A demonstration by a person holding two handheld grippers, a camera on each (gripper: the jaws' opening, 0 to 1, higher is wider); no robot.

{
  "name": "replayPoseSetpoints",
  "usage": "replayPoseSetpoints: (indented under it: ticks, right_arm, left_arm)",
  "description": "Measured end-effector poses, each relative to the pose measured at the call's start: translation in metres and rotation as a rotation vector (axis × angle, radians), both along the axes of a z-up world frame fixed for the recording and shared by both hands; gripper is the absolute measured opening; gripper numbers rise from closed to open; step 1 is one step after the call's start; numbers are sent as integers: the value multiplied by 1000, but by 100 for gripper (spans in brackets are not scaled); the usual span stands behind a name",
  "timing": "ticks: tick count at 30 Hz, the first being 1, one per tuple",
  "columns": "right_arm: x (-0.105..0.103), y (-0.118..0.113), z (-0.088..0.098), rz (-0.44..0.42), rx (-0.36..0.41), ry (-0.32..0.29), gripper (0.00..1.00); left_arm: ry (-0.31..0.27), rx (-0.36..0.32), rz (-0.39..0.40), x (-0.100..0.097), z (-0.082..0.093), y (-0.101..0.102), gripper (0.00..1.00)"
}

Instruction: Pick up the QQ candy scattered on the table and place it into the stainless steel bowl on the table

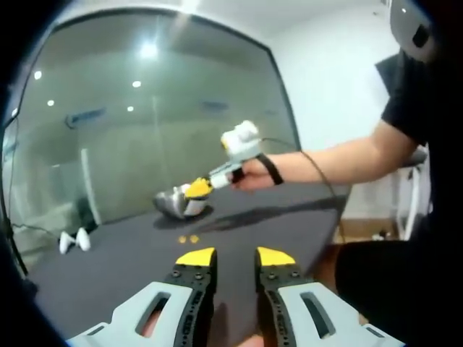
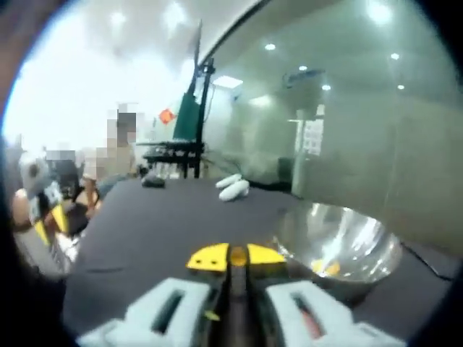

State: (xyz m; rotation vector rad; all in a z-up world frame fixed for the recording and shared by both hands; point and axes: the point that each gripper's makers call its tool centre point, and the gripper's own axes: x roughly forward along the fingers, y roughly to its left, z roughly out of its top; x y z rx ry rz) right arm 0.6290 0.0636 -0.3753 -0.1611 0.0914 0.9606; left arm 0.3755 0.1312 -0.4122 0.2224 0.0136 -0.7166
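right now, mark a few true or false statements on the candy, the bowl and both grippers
1. The right gripper is shut on a yellow candy. True.
2. The left gripper holds a candy. False: its jaws stand apart with nothing between them.
3. The stainless steel bowl holds no candy. False: yellow pieces lie inside it.
4. Two candies lie on the dark table. True.
5. The right gripper is beside the bowl. True.

Bowl (image 1: 179,203) on desk (image 1: 275,224), right gripper (image 1: 197,189) at its rim. Two candies (image 1: 188,238) lie on desk between bowl and left gripper (image 1: 235,256). More candy (image 2: 327,268) inside bowl.
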Motion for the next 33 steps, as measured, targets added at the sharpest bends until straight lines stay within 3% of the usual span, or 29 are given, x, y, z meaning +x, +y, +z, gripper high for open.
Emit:
replayPoseSetpoints:
  ticks: [1,4,7,11,15,18,23,26,29,33]
  right_arm:
    - [2,-6,6,-36,10,-7,9]
    - [34,-34,18,-198,-1,-42,9]
    - [48,-48,24,-271,60,11,9]
    - [73,-59,30,-336,51,2,8]
    - [84,-58,39,-350,61,-15,8]
    - [87,-53,44,-347,16,-62,8]
    - [90,-50,48,-358,57,-54,10]
    - [90,-49,47,-361,48,-57,21]
    - [86,-45,49,-350,62,-67,19]
    - [81,-51,41,-362,83,-27,17]
  left_arm:
    - [-1,-1,0,0,0,1,23]
    - [-11,-3,5,0,2,5,23]
    - [-12,-7,21,3,4,10,23]
    - [-19,-1,7,1,6,5,22]
    - [-18,36,-13,-2,3,0,22]
    - [-16,28,-17,-3,3,-1,22]
    - [-5,41,-25,-4,-1,-4,22]
    - [-3,32,-24,-3,1,-1,22]
    - [-3,29,-21,-2,2,1,22]
    - [8,16,-8,2,3,7,22]
